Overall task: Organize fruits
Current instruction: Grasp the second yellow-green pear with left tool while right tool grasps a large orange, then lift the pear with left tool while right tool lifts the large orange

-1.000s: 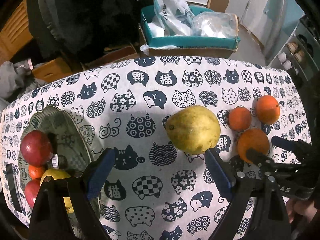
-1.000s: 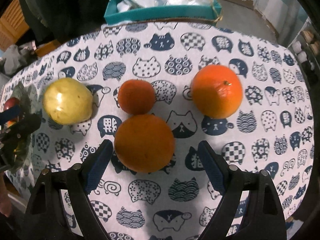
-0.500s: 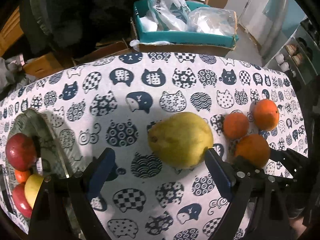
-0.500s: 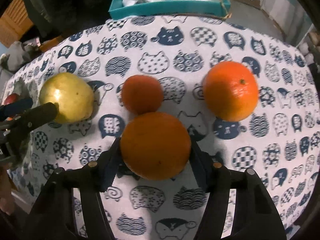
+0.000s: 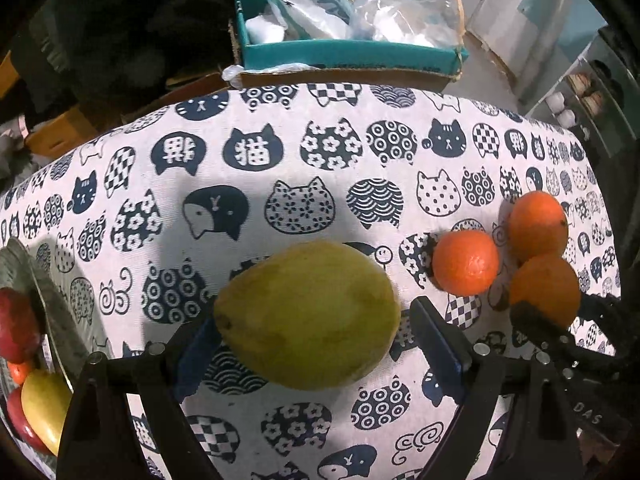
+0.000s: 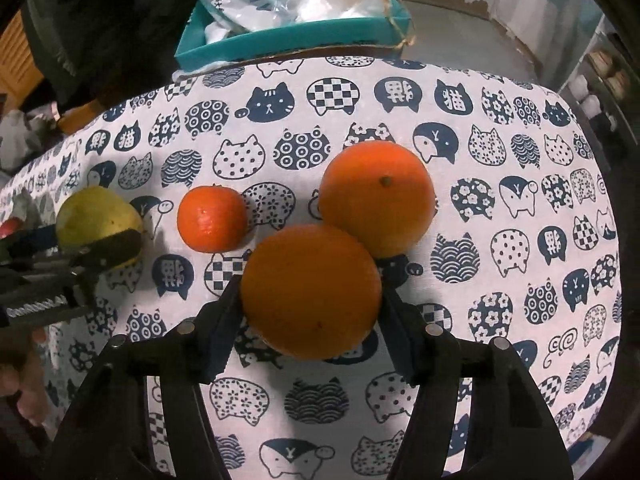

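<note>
Oranges: my right gripper (image 6: 310,312) now clamps the big orange (image 6: 310,292), jaws wide a second ago. Pear (image 5: 306,314) now sits between my left gripper's (image 5: 316,350) wide-apart pads, untouched, on the cat-print cloth (image 5: 280,160). Both grippers point steeply down.

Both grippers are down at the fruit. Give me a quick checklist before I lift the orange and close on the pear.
1. Right gripper shut on the near orange, pads on both sides: ok.
2. Near orange apart from the far orange: cannot tell, they overlap in the right wrist view.
3. Small mandarin outside the right grip: ok.
4. Pear between the open left gripper fingers: ok.
5. Left pads touching the pear: not ok, gaps show on both sides.
6. Room on the plate for more fruit: cannot tell, mostly out of frame.
</note>
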`<state>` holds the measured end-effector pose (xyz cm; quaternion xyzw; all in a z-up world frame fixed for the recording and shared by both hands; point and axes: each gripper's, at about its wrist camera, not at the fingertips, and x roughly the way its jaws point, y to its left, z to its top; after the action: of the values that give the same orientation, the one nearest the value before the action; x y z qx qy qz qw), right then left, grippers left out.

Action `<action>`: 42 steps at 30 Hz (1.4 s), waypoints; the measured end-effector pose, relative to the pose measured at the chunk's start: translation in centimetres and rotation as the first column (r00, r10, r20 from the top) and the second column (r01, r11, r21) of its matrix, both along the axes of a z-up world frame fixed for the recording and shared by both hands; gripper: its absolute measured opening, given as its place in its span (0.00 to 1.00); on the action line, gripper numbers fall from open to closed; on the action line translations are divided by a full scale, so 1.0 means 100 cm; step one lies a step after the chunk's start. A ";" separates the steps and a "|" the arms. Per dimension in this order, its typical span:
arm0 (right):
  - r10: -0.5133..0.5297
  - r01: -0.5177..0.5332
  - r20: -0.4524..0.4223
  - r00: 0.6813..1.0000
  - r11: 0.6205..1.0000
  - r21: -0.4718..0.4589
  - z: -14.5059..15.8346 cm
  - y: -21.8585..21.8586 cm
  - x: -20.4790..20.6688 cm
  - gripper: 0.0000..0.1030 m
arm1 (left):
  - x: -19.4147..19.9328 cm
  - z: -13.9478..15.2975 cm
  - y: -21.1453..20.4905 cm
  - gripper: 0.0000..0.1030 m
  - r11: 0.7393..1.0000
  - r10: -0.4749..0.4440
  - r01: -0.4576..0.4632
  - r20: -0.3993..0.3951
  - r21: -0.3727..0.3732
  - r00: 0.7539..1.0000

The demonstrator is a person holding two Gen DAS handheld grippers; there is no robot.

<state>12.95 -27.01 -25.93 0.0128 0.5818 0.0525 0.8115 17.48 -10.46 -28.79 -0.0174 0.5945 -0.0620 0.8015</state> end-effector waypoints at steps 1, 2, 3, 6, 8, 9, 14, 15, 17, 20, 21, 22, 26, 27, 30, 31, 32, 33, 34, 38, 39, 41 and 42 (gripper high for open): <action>0.001 -0.001 0.001 1.000 1.000 -0.001 0.000 0.000 0.000 0.62 | 0.000 0.000 -0.001 0.89 1.000 -0.002 0.002 0.002 0.002 1.000; 0.001 -0.001 0.001 1.000 1.000 0.001 0.000 -0.001 0.000 0.62 | -0.001 -0.001 -0.001 0.88 1.000 -0.003 0.003 0.005 0.004 1.000; 0.000 0.000 0.000 1.000 1.000 0.005 0.000 -0.001 0.000 0.62 | -0.001 -0.001 -0.002 0.84 1.000 -0.006 0.006 0.009 0.002 1.000; 0.000 0.000 0.003 1.000 1.000 0.008 0.001 0.000 0.001 0.62 | -0.002 0.000 0.000 0.78 1.000 -0.007 0.007 0.020 0.011 1.000; 0.003 -0.003 0.009 1.000 1.000 0.009 0.002 0.002 0.001 0.62 | -0.002 0.000 0.002 0.78 1.000 -0.005 0.005 0.022 -0.002 1.000; 0.007 -0.007 0.015 1.000 1.000 0.009 0.004 0.003 0.001 0.62 | -0.003 -0.001 0.003 0.77 1.000 -0.003 0.003 0.023 -0.006 1.000; 0.015 -0.016 0.035 0.999 1.000 0.005 0.011 0.006 -0.001 0.62 | -0.010 0.004 0.003 0.77 1.000 -0.020 0.020 0.045 0.011 0.999; 0.016 -0.016 0.038 0.999 1.000 0.005 0.012 0.007 -0.001 0.62 | -0.013 0.006 0.002 0.77 1.000 -0.024 0.023 0.052 0.015 0.998; 0.018 -0.018 0.044 0.999 1.000 0.007 0.015 0.008 -0.002 0.62 | -0.018 0.012 0.001 0.77 0.999 -0.029 0.028 0.068 0.023 0.997; 0.020 -0.021 0.058 0.998 1.000 0.009 0.020 0.009 -0.004 0.62 | -0.024 0.022 0.001 0.77 0.999 -0.037 0.034 0.090 0.029 0.995; 0.021 -0.021 0.062 0.998 1.000 0.010 0.022 0.009 -0.004 0.62 | -0.027 0.026 0.001 0.77 0.999 -0.038 0.035 0.099 0.030 0.994; 0.022 -0.022 0.067 0.998 1.000 0.011 0.024 0.008 -0.006 0.62 | -0.029 0.031 0.002 0.77 0.999 -0.038 0.035 0.106 0.030 0.994; 0.024 -0.026 0.092 0.995 1.000 0.014 0.034 0.011 -0.009 0.62 | -0.034 0.045 0.005 0.77 0.999 -0.036 0.033 0.134 0.020 0.990; 0.025 -0.026 0.096 0.995 1.000 0.014 0.036 0.012 -0.010 0.62 | -0.037 0.049 0.006 0.77 0.999 -0.036 0.033 0.144 0.017 0.989; 0.032 -0.033 0.118 0.992 0.999 0.010 0.045 0.014 -0.013 0.62 | -0.041 0.061 0.008 0.77 0.999 -0.033 0.031 0.167 0.014 0.985; 0.034 -0.035 0.125 0.992 0.999 0.008 0.047 0.015 -0.014 0.62 | -0.042 0.065 0.009 0.77 0.999 -0.033 0.031 0.173 0.011 0.984; 0.035 -0.036 0.129 0.991 0.999 0.007 0.049 0.016 -0.015 0.62 | -0.044 0.068 0.010 0.77 0.999 -0.033 0.032 0.180 0.008 0.983; 0.036 -0.038 0.138 0.990 0.999 0.008 0.053 0.016 -0.016 0.62 | -0.045 0.072 0.011 0.77 0.999 -0.033 0.033 0.187 0.007 0.982; 0.037 -0.039 0.142 0.989 0.999 0.010 0.055 0.016 -0.017 0.62 | -0.047 0.076 0.011 0.77 0.999 -0.034 0.033 0.195 0.007 0.980; 0.042 -0.045 0.166 0.985 0.999 0.015 0.066 0.018 -0.020 0.62 | -0.055 0.088 0.013 0.77 0.999 -0.038 0.036 0.223 0.012 0.974; 0.044 -0.048 0.173 0.984 0.999 0.016 0.069 0.018 -0.021 0.62 | -0.056 0.091 0.014 0.77 0.999 -0.037 0.036 0.226 0.011 0.973; 0.048 -0.053 0.188 0.981 0.998 0.021 0.076 0.020 -0.022 0.62 | -0.059 0.096 0.016 0.77 0.999 -0.036 0.035 0.234 0.008 0.972; 0.049 -0.054 0.192 0.980 0.998 0.023 0.077 0.020 -0.023 0.62 | -0.060 0.099 0.017 0.77 0.999 -0.035 0.035 0.237 0.007 0.971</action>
<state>10.63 -24.99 -18.19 0.0038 0.5005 0.0827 0.8618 11.44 -8.79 -18.93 0.0016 0.4948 -0.0771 0.8656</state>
